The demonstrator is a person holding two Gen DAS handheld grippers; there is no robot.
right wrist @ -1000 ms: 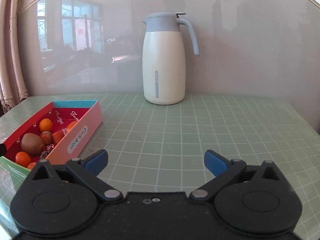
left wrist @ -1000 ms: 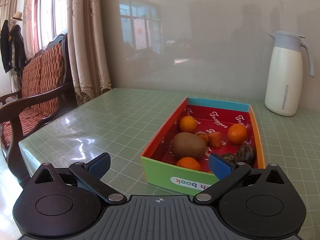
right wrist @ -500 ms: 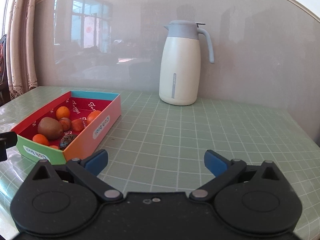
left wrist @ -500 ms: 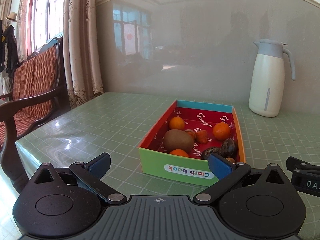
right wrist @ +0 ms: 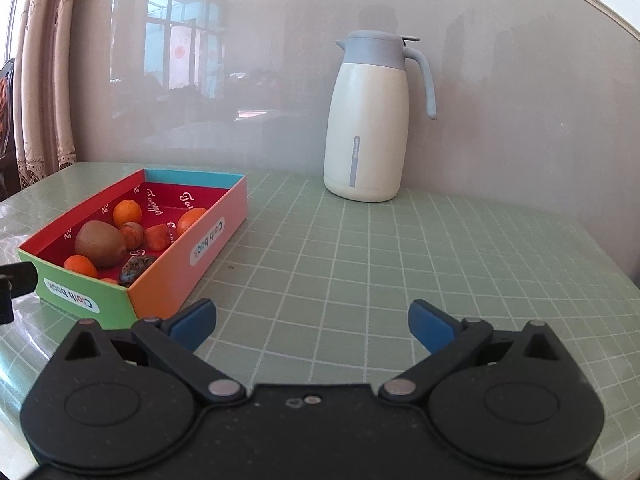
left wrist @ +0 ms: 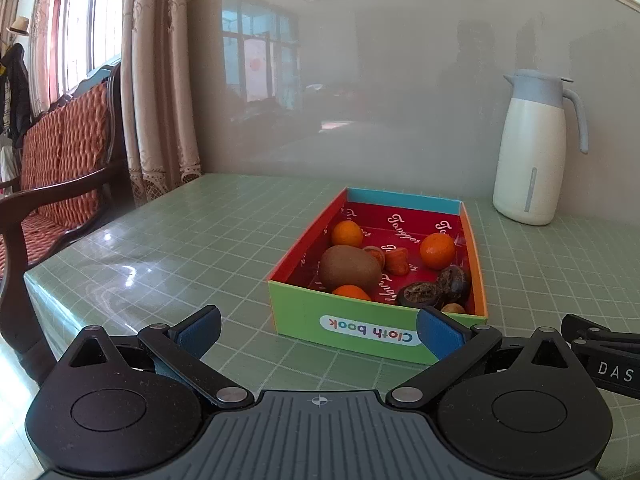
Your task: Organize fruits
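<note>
A colourful cardboard box [left wrist: 372, 330] [right wrist: 212, 236] stands on the green checked table [left wrist: 192, 240]. In it lie a brown kiwi [left wrist: 350, 268] [right wrist: 99, 243], several small oranges [left wrist: 437, 251] [right wrist: 127, 213], small reddish fruits [left wrist: 397, 261] and dark wrinkled fruits [left wrist: 422, 295]. My left gripper [left wrist: 318, 330] is open and empty, just short of the box's near green wall. My right gripper [right wrist: 312, 320] is open and empty, over bare table to the right of the box. Part of the right gripper shows at the right edge of the left wrist view [left wrist: 600, 352].
A white thermos jug with a grey lid [left wrist: 532, 148] [right wrist: 370, 120] stands at the back near the wall. A wooden bench with red cushions [left wrist: 52, 168] and curtains [left wrist: 160, 80] lie left of the table. The table's left edge [left wrist: 36, 280] is near.
Both grippers have drawn back from the box and jug, which look smaller and farther. The right gripper's view has swung left, so more of the box shows. Both stay open.
</note>
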